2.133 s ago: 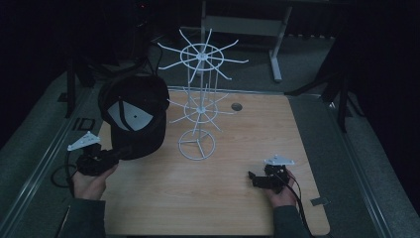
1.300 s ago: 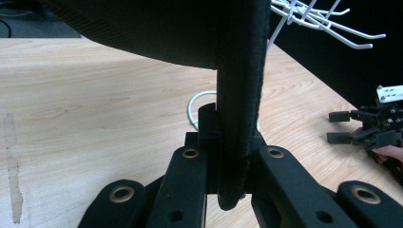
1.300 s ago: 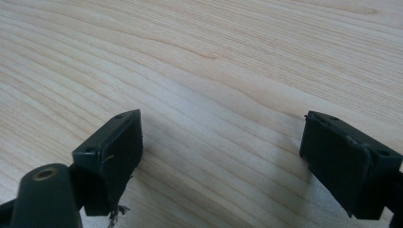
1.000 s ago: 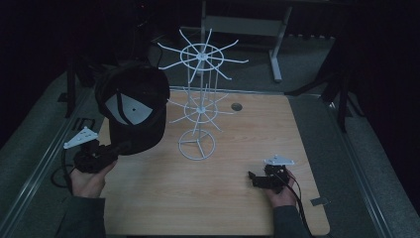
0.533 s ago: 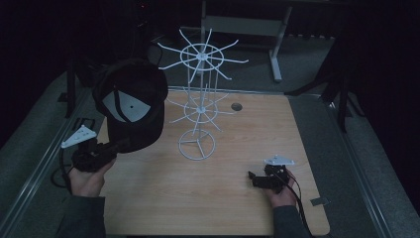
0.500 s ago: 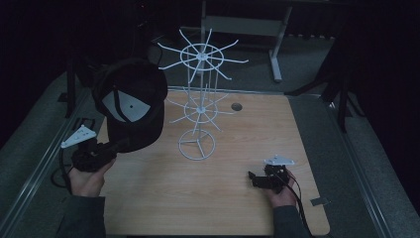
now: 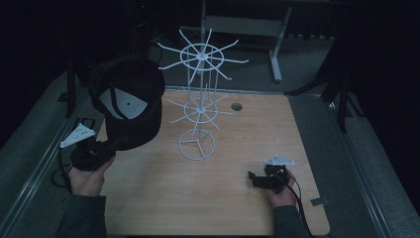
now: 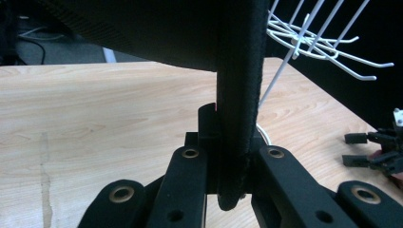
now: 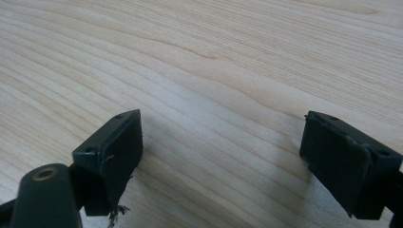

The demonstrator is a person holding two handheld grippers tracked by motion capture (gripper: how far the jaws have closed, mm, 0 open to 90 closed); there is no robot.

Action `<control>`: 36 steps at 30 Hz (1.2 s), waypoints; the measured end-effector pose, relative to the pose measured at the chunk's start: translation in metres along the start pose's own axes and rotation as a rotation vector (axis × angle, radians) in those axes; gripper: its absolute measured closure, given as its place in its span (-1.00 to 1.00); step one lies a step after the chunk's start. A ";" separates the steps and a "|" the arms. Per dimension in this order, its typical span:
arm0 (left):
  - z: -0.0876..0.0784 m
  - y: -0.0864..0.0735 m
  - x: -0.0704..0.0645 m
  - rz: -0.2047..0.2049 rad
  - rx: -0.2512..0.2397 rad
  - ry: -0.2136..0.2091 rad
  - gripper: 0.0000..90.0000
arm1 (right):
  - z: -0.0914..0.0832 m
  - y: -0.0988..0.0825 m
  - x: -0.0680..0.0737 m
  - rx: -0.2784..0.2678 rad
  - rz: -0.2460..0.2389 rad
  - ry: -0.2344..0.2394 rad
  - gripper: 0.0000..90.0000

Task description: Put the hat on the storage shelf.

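High view: I am holding a black cap [image 7: 130,106] up at the left of the frame, my left gripper [image 7: 106,148] clamped on its brim, crown rising toward upper left. The white wire rack [image 7: 199,106] is standing at centre frame, right of the cap, its nearest hooks close beside the crown; my left hand is the nearer one. My right gripper [image 7: 258,179] is resting low at lower right, well apart from the rack. Left gripper view: jaws are pinching the brim edge [image 8: 236,118], which is running upright through mid-frame; rack hooks [image 8: 323,42] are lying upper right. Right gripper view: jaws are standing wide and empty over bare table [image 9: 214,61].
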State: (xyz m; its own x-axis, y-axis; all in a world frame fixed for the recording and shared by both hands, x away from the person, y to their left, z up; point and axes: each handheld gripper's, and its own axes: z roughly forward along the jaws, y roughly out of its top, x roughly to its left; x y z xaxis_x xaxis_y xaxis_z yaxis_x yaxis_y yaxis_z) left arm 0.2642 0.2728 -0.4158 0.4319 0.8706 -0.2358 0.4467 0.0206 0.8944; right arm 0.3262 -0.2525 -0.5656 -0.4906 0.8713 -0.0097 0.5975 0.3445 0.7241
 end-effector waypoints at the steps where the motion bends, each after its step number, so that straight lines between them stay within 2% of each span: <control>1: 0.000 0.000 0.000 -0.002 -0.003 0.003 0.92 | 0.000 0.000 0.000 0.000 0.000 0.000 -0.69; 6: 0.000 0.002 -0.001 -0.008 -0.012 0.005 0.92 | 0.000 0.000 0.000 0.000 0.000 0.000 -0.69; 15: 0.000 0.005 -0.005 0.007 -0.031 0.033 0.92 | 0.000 0.000 0.000 0.001 0.001 0.000 -0.69; 28: 0.003 0.011 -0.014 0.045 -0.040 0.069 0.92 | 0.000 0.000 0.000 0.001 0.001 0.000 -0.69; 36: 0.005 0.016 -0.018 0.061 -0.049 0.072 0.92 | 0.000 0.000 0.000 0.000 0.000 0.000 -0.69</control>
State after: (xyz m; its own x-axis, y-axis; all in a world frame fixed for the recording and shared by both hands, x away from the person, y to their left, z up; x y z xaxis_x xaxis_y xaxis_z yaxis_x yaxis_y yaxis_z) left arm 0.2676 0.2554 -0.3994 0.3989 0.9041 -0.1535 0.3818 -0.0116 0.9242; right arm 0.3262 -0.2525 -0.5656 -0.4908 0.8712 -0.0099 0.5974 0.3448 0.7240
